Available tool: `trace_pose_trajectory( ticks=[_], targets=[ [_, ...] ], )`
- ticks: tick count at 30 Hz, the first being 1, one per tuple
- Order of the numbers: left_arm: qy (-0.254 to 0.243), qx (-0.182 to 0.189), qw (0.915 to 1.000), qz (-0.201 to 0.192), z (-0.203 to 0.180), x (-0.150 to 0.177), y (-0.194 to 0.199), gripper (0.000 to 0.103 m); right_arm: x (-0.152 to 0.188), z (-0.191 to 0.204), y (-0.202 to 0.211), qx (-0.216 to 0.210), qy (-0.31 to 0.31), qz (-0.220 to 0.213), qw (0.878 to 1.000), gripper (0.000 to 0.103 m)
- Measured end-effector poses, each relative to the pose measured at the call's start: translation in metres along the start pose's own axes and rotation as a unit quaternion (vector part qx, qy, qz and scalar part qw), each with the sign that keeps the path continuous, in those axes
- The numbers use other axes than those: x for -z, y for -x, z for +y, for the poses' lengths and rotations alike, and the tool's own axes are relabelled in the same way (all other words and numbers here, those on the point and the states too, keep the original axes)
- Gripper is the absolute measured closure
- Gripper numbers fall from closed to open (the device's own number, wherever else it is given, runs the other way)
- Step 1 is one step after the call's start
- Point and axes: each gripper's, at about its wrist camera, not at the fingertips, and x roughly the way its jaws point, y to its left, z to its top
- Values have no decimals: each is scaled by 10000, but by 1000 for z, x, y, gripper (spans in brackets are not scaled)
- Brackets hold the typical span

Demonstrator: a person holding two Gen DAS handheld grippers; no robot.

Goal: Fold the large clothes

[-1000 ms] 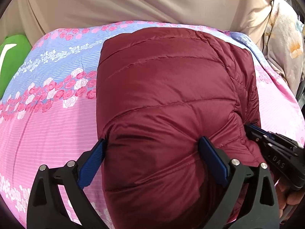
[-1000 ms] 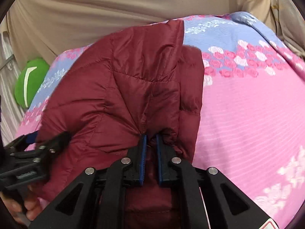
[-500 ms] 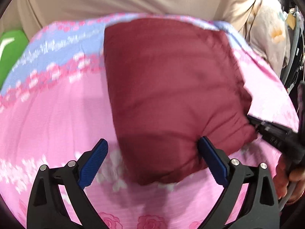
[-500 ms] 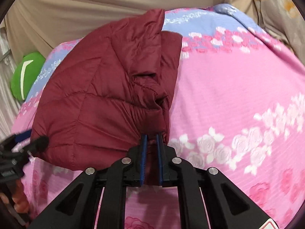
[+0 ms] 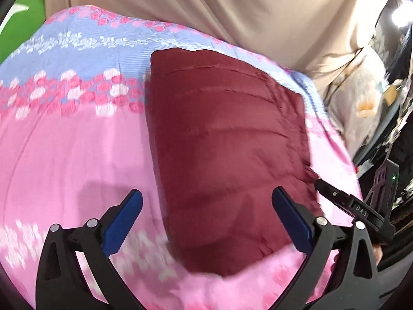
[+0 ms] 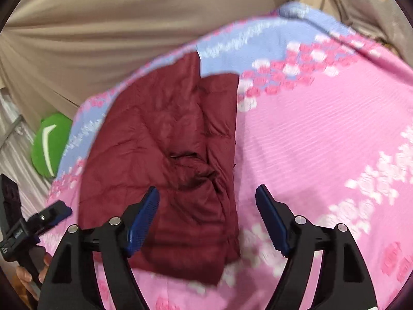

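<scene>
A dark red quilted puffer jacket (image 5: 227,149) lies folded into a compact block on a pink and blue floral bedspread (image 5: 64,149). It also shows in the right wrist view (image 6: 165,155). My left gripper (image 5: 206,222) is open and empty, hovering above the jacket's near left part. My right gripper (image 6: 206,222) is open and empty above the jacket's near right edge. Each gripper shows at the edge of the other's view: the right gripper (image 5: 353,206) and the left gripper (image 6: 38,219).
A beige curtain (image 5: 232,7) hangs behind the bed. A green cushion (image 6: 50,144) sits at the bed's far left. A pale floral cloth (image 5: 361,98) and dark clutter lie past the bed's right side.
My right gripper has opened and let go of the jacket. Both grippers have pulled back and up from it. The jacket now lies flat on the bedspread.
</scene>
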Motion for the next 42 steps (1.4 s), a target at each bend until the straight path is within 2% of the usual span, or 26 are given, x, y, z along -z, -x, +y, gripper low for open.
trace_pose_trajectory(
  ticks=[2, 5, 8, 16, 21, 23, 26, 28, 30, 31, 33, 35, 38, 42],
  targets=[
    [-58, -78, 9998, 185, 3, -8, -18, 5, 0, 4, -21, -57, -63, 253, 9996, 28],
    [37, 135, 9986, 514, 12, -16, -50, 5, -2, 4, -44, -261, -203, 480, 9983, 27],
    [143, 341, 9971, 660, 15, -19, -67, 5, -4, 2, -54, -372, -324, 543, 9973, 23],
    [-160, 157, 9977, 639, 1, -20, -82, 5, -9, 9, -65, -361, -16, 499, 9981, 24],
    [-433, 27, 9973, 590, -6, -26, -87, 5, -10, 12, -69, -593, -61, 568, 9966, 38],
    [-569, -34, 9968, 558, -11, -29, -89, 5, -12, 12, -72, -739, -189, 642, 9950, 53],
    [-831, -189, 9954, 444, -19, -34, -91, 10, -16, 12, -73, -943, -371, 684, 9925, 67],
    [-882, -203, 9949, 440, -19, -38, -93, 11, -18, 12, -74, -983, -325, 670, 9924, 68],
    [-867, -170, 9951, 438, -17, -39, -95, 11, -18, 8, -77, -1065, -450, 650, 9912, 62],
    [-900, -174, 9949, 412, -18, -39, -94, 14, -17, 3, -80, -1132, -584, 681, 9895, 59],
    [-1000, -203, 9943, 318, -20, -40, -91, 24, -16, -2, -81, -1252, -761, 702, 9867, 62],
    [-1198, -250, 9923, 173, -27, -40, -83, 41, -17, 1, -76, -1249, -719, 610, 9877, 77],
    [-1359, -168, 9906, -9, -37, -49, -68, 58, -21, 16, -52, -1166, -419, 252, 9920, 86],
    [-1523, 9, 9879, -296, -48, -64, -44, 67, -29, 46, -20, -1066, -14, -241, 9940, 90]
  ],
)
